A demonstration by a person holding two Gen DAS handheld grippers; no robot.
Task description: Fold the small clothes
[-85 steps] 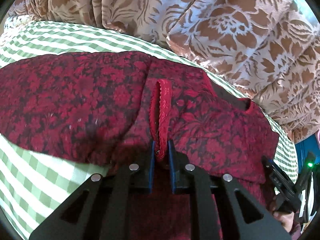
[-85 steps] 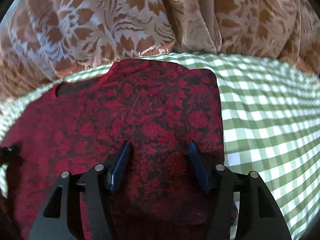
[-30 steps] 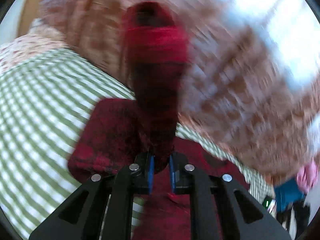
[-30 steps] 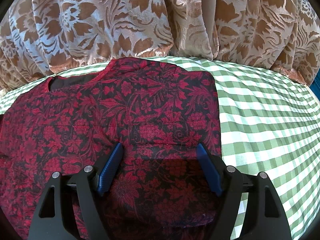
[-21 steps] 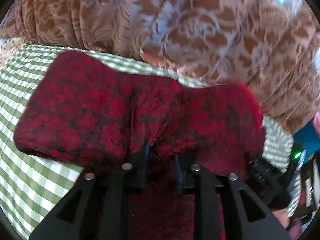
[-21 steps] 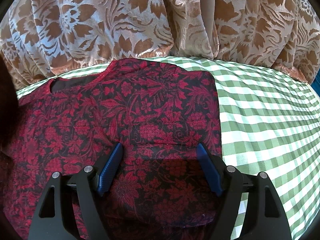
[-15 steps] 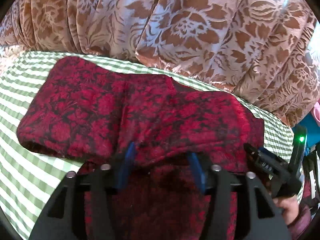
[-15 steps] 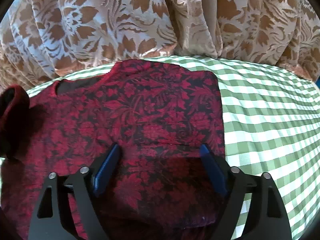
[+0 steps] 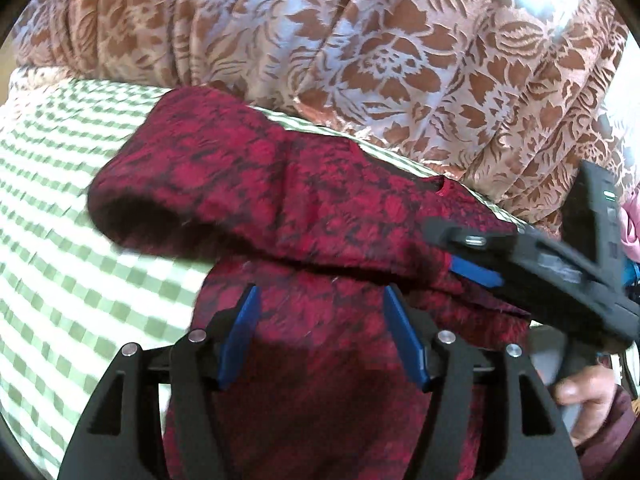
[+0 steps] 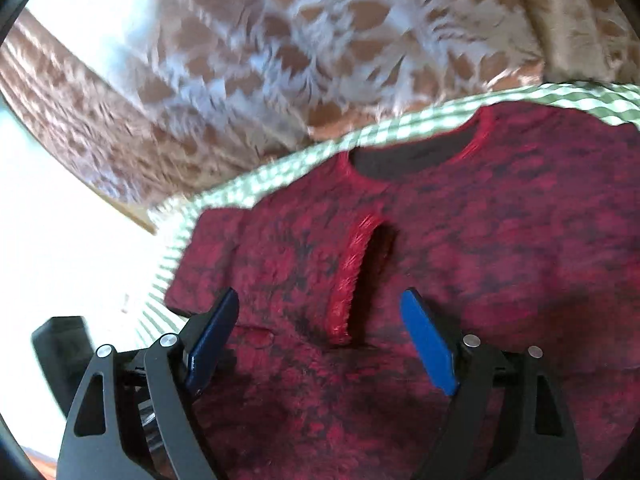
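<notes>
While the red top (image 9: 320,208) lies on the checked cloth (image 9: 60,240), sleeve folded over its body, left hand-held gripper (image 9: 320,336) hovers spread above it. Right hand-held gripper (image 10: 320,340) also spread, over the sleeve opening (image 10: 352,280).

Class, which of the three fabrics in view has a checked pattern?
The green-and-white cloth under the red top; the top and the brown curtain are floral.

red top (image 10: 460,264), open hand-held gripper (image 10: 320,340) above
</notes>
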